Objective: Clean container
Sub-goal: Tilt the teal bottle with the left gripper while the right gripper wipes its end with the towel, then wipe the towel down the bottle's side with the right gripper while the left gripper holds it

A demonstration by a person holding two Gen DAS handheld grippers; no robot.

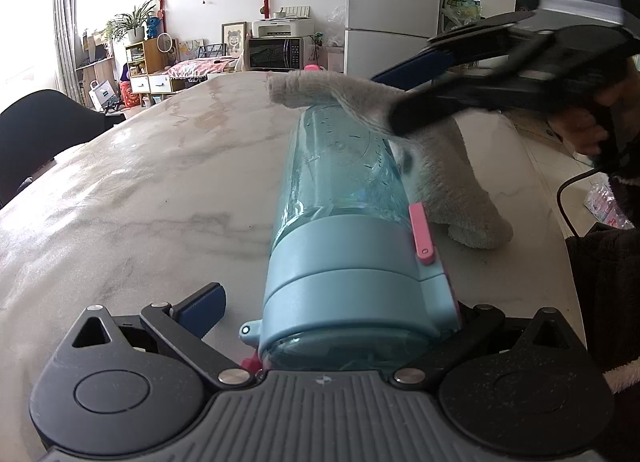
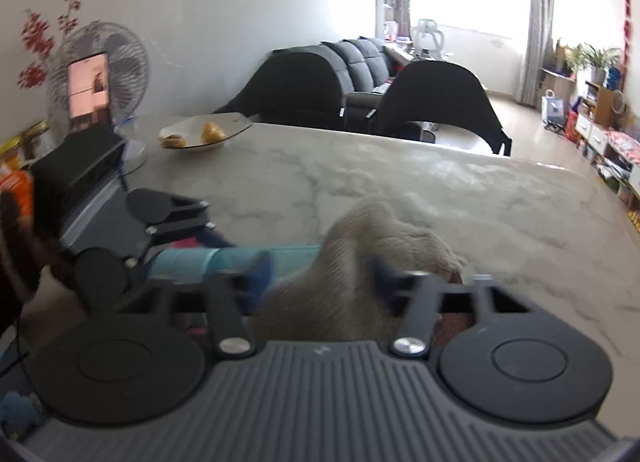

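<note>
— What is seen of the left gripper (image 1: 340,304)?
— Black links, silver rivets, blue pads, and a ribbed grey body are shown.
— And the right gripper (image 2: 318,276)?
— The same build is seen. A dark fleecy sleeve (image 1: 604,282) is worn, and a black cable (image 1: 564,202) is trailed.

The bottle's (image 1: 340,198) far end is hidden by the cloth (image 1: 440,166); in the right wrist view both are blurred.

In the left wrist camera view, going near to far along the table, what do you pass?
Left gripper at the light blue plastic lid → translucent blue bottle body lying on the marble table → grey fluffy cloth draped over its far end.
</note>
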